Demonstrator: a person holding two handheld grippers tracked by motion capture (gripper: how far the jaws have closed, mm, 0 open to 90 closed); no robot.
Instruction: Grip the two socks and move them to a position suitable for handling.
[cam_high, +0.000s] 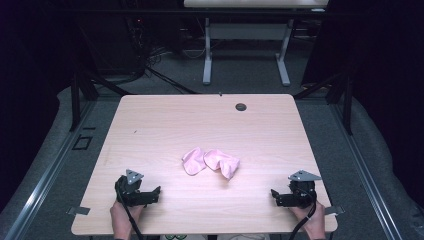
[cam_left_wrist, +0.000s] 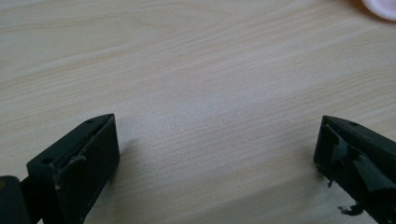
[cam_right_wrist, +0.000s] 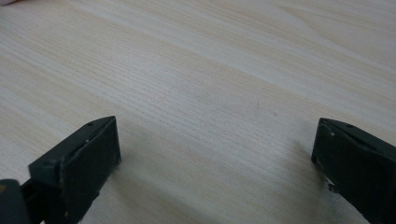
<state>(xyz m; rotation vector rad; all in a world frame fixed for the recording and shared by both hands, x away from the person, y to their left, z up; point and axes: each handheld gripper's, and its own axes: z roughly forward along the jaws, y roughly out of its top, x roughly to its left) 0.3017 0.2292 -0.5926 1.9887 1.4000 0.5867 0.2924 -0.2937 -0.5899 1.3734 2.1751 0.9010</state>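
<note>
At the near edge of the table (cam_high: 150, 125), two hands hold the tools. The left gripper (cam_high: 150, 192) rests near the left corner, its jaws spread wide with only bare wood between them, as the left gripper view shows. The right gripper (cam_high: 277, 196) sits near the right corner, jaws equally wide apart and gripping nothing. Farther in, between them and well apart from both, lies a crumpled pink cloth (cam_high: 211, 162), its long axis running left to right across the table. Its folds are too small to make out. In the left gripper view the cloth (cam_left_wrist: 380, 7) is cut off at the top right corner.
</note>
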